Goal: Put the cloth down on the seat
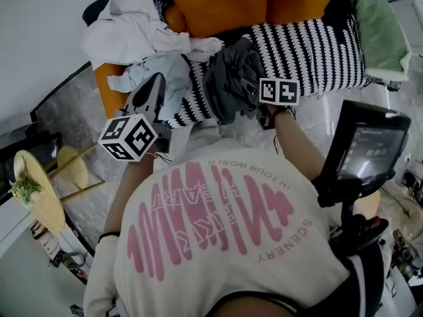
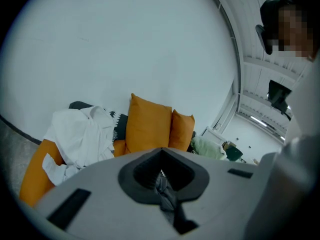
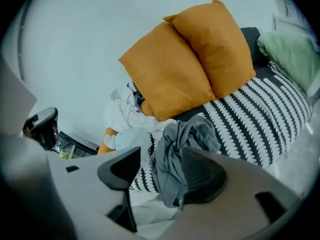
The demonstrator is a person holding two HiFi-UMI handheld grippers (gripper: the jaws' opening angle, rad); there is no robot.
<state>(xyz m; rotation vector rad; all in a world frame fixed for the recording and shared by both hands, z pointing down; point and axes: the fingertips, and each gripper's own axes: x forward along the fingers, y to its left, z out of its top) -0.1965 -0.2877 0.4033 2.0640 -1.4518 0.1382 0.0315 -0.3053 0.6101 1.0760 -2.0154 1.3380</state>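
The dark grey cloth (image 1: pixel 231 78) sits bunched on the striped seat (image 1: pixel 310 45) at its front edge. Its long axis runs from the orange cushions (image 1: pixel 244 2) toward the person, and its lower end droops over the edge. The right tongs (image 3: pixel 160 159) are spread wide with the cloth in the gap. It lies straight ahead of them, bunched closer to their right jaw and seemingly brushing that pad, so this is the nearer of the 2 hands. Drawing straight back looks enough to leave the cloth lying there. The left tongs (image 2: pixel 161 176) are closed on a fold of grey fabric (image 2: pixel 165 191). In the head view they lie over the pale garment (image 1: pixel 168 71), to the left of the cloth, so the fold is probably from that.
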